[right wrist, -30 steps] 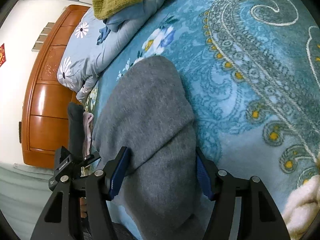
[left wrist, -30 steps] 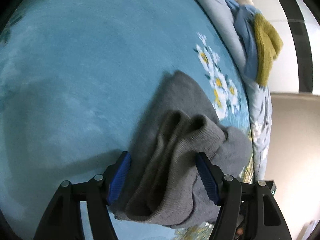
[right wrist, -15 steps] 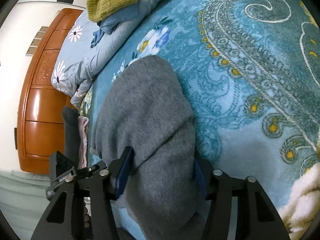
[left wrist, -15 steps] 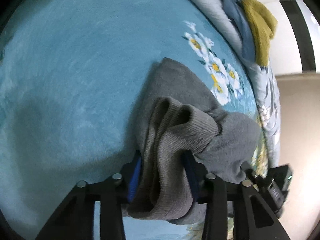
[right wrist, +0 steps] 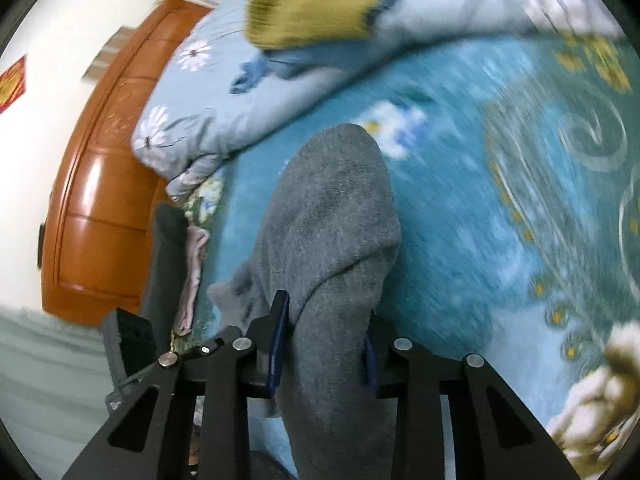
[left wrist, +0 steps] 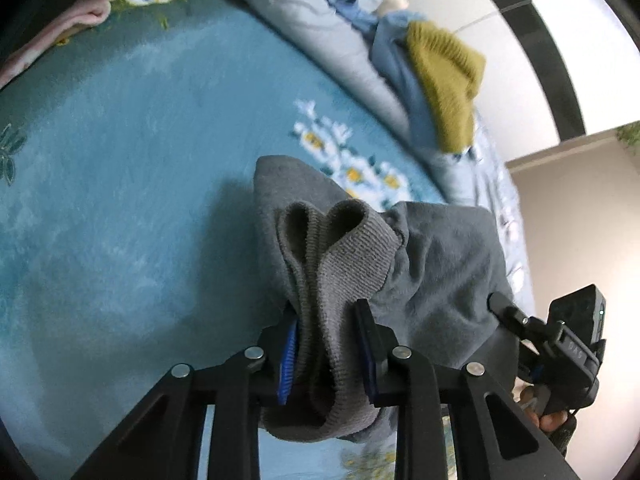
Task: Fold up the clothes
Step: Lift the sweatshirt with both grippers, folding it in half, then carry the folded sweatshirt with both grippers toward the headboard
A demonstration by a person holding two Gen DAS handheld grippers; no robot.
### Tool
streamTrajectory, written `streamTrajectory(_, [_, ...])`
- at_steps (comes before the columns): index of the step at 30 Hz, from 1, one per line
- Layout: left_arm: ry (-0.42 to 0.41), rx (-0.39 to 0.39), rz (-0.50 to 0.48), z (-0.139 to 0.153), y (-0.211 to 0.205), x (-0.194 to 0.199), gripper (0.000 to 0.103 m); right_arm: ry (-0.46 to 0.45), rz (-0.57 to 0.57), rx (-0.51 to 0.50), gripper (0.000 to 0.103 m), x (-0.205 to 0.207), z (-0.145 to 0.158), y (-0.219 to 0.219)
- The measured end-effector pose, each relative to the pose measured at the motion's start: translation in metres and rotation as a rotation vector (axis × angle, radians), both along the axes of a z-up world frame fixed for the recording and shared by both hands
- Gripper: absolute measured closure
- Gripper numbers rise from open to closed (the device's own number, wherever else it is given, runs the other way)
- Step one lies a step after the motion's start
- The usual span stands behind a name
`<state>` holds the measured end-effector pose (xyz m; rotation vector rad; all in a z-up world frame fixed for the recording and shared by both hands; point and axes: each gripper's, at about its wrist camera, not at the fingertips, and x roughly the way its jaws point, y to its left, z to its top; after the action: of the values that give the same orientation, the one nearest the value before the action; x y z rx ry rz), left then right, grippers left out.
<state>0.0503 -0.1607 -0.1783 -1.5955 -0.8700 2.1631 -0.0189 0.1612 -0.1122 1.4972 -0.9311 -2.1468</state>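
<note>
A grey knit garment (left wrist: 436, 256) lies bunched on a teal patterned blanket (left wrist: 120, 184). My left gripper (left wrist: 326, 316) is shut on its ribbed hem, which stands folded up between the blue pads. In the right wrist view the same grey garment (right wrist: 332, 216) stretches away from me over the blanket, and my right gripper (right wrist: 326, 316) is shut on its near end. The right gripper's body (left wrist: 568, 348) shows at the right edge of the left wrist view, held by a hand.
A pale blue floral quilt (right wrist: 224, 116) is piled at the far side, with a mustard knit top (right wrist: 316, 0) and blue cloth on it. A wooden headboard (right wrist: 100, 184) stands at left. A pink garment (right wrist: 194, 272) hangs at the bed's edge.
Both grippers went from open around the grey garment to shut on it. Both have since lifted and the views have tilted, with the cloth raised off the blanket.
</note>
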Motion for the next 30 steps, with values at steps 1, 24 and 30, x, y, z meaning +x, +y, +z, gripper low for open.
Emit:
streamTrajectory(1, [0.017,0.017,0.016,0.006,-0.005,0.000,0.075,0.023,0.022,0.008,0.071,-0.005,0.012,-0.006])
streamTrajectory(24, [0.310,-0.016,0.625,0.123,-0.333,0.014,0.075,0.304,0.716,-0.036,0.071,-0.172,0.156,-0.398])
streamTrajectory(30, [0.311,-0.049,0.714,0.106,-0.401,0.003,0.075,0.272,0.853,-0.039,0.071,-0.220,0.135,-0.507])
